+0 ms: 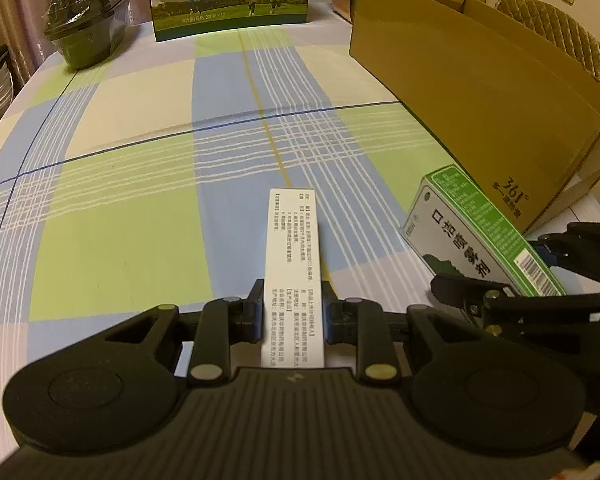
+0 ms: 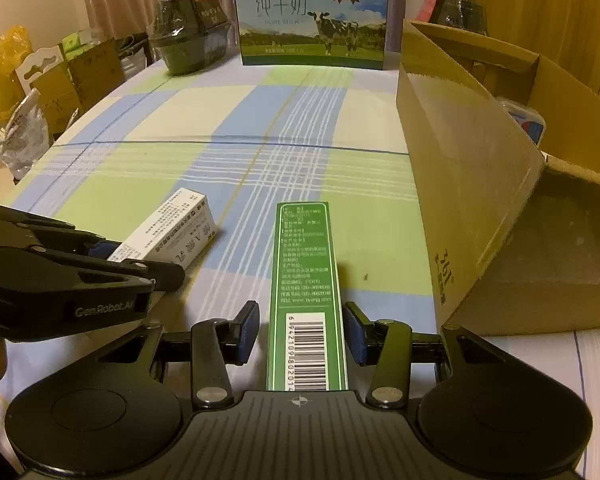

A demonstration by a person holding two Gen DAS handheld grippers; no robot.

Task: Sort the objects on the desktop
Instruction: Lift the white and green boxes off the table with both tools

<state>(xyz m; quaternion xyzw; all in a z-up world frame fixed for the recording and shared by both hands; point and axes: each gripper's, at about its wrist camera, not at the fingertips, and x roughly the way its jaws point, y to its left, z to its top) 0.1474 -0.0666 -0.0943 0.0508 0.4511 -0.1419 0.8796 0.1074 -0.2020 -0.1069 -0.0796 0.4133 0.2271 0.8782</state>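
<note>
The white medicine box [image 1: 293, 276] lies lengthwise between the fingers of the left claw [image 1: 293, 312], both blue pads pressed against its long sides, so the left claw is pinching it just above the desk [image 1: 120, 184]. The green medicine box [image 2: 306, 300], barcode end nearest the camera, sits lengthwise between the fingers of the right claw [image 2: 300, 336]; a visible gap remains on each side between pad and box, so the right claw is spread and not gripping. In the left wrist view the green box appears tilted, just beside the lower corner of the cardboard box [image 1: 480, 92]. The cardboard box stands open on the right side of the desk, with small items partly visible inside. The desk carries a checked cloth in blue, green and cream. At the far edge stand a milk carton [image 2: 312, 20] printed with a cow and a dark wrapped container [image 2: 190, 34] to its left.
</note>
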